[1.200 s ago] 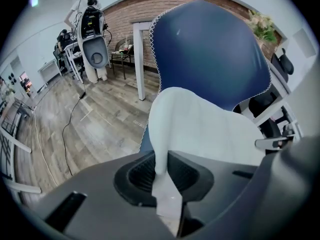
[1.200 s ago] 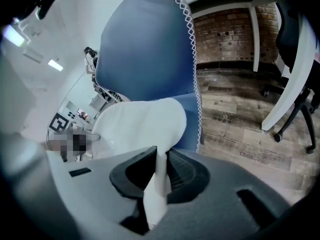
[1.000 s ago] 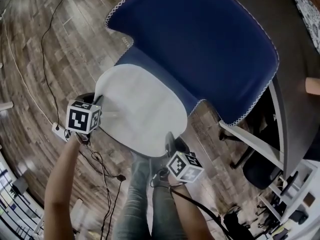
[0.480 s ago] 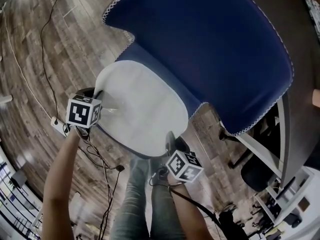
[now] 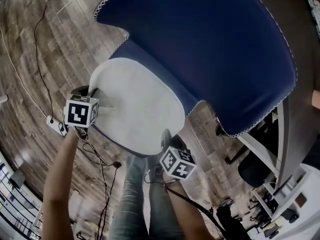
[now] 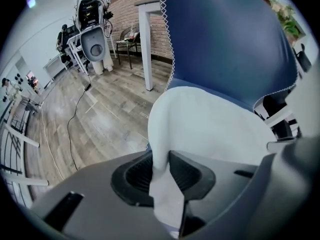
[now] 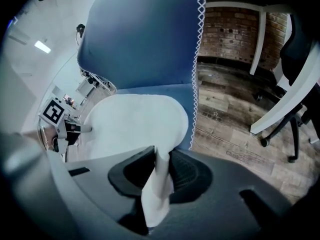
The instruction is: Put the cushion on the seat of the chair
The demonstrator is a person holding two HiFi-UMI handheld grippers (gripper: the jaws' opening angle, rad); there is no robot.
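Note:
A white oval cushion point(image 5: 140, 104) lies on the seat of the blue chair point(image 5: 210, 49), in front of its tall backrest. My left gripper point(image 5: 106, 105) is at the cushion's left edge and my right gripper point(image 5: 167, 136) at its near edge. In the left gripper view the left gripper point(image 6: 160, 159) has a fold of the cushion point(image 6: 210, 129) between its pads. In the right gripper view the right gripper point(image 7: 161, 156) likewise pinches a flap of the cushion point(image 7: 135, 119). Both pairs of jaws have just been opening a little, with the fabric still touching the pads.
Cables point(image 5: 40, 59) and a power strip point(image 5: 54, 126) lie on the wooden floor at the left. A white table leg point(image 5: 260, 149) and a black office chair base point(image 5: 250, 169) stand at the right. My legs point(image 5: 135, 199) are just before the seat.
The left gripper has sunk slightly with the cushion's edge, and the cushion has settled flatter on the seat. The right gripper has hardly moved.

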